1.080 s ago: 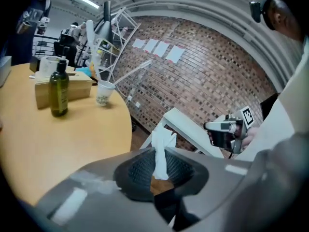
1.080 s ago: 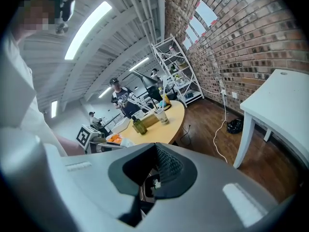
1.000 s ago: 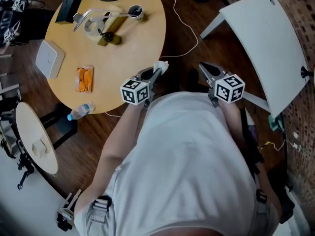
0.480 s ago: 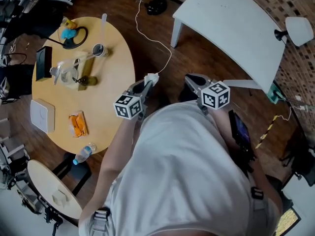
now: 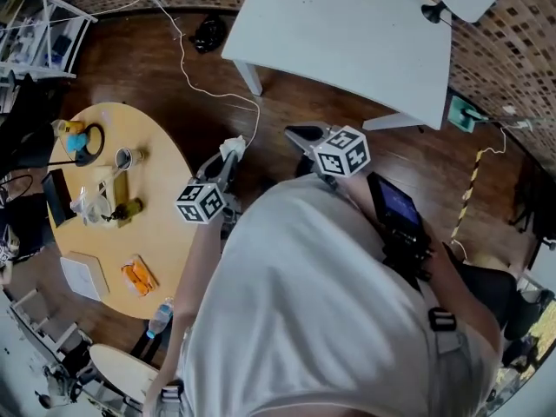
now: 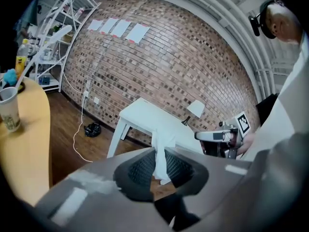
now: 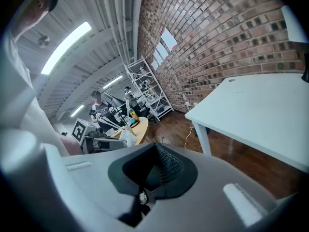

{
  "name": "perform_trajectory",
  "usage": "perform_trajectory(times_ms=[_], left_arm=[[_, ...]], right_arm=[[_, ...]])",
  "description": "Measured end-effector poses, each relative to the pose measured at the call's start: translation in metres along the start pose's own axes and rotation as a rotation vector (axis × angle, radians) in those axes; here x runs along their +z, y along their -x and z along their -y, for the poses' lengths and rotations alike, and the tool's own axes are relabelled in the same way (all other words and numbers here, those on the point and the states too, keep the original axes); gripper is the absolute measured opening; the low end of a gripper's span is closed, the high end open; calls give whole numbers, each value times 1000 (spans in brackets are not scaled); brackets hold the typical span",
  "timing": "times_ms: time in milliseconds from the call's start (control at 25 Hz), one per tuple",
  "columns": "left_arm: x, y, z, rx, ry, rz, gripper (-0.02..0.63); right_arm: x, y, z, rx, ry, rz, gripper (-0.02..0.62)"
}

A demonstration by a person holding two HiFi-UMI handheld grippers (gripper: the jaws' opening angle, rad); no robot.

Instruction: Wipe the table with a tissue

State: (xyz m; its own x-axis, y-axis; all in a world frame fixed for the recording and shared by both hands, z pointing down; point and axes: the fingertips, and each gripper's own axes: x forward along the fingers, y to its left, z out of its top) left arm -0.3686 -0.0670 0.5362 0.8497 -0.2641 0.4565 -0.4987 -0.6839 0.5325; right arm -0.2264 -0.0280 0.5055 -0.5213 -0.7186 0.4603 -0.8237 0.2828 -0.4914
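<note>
Head view: both grippers hang in the air just short of the white rectangular table [image 5: 347,33].
From above, the left gripper [image 5: 228,159] clamps a crumpled white paper tissue [image 5: 233,146] over the brown wood floor [image 5: 156,68], near that table's leg but apart from it; the right gripper [image 5: 300,135] hangs closer to the table's near edge. Left gripper view: the ribbed pads press on the tissue, which stands up between them in front of the white table. Right gripper view: its jaws meet with nothing between them, the white table spreads to the right, and a round yellow wooden table [image 7: 139,125] lies well apart from the white one.
</note>
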Motion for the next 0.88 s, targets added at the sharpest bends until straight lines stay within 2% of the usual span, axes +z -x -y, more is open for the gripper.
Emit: perform_trajectory(times_ms=[120,360,560,880], left_arm=[[33,-28,-2,-1,-17,15,58],[55,-97,29,-24,-64,-59,58],[95,-134,47,-78,-123,-15,60],[132,-182,57,-41,-155,-11,60]], right_arm=[[26,-1,26,1,15,26,8],[46,27,69,6,9,42,8],[65,33,100,5,41,48,8],[77,68,157,-20,4,70,8]])
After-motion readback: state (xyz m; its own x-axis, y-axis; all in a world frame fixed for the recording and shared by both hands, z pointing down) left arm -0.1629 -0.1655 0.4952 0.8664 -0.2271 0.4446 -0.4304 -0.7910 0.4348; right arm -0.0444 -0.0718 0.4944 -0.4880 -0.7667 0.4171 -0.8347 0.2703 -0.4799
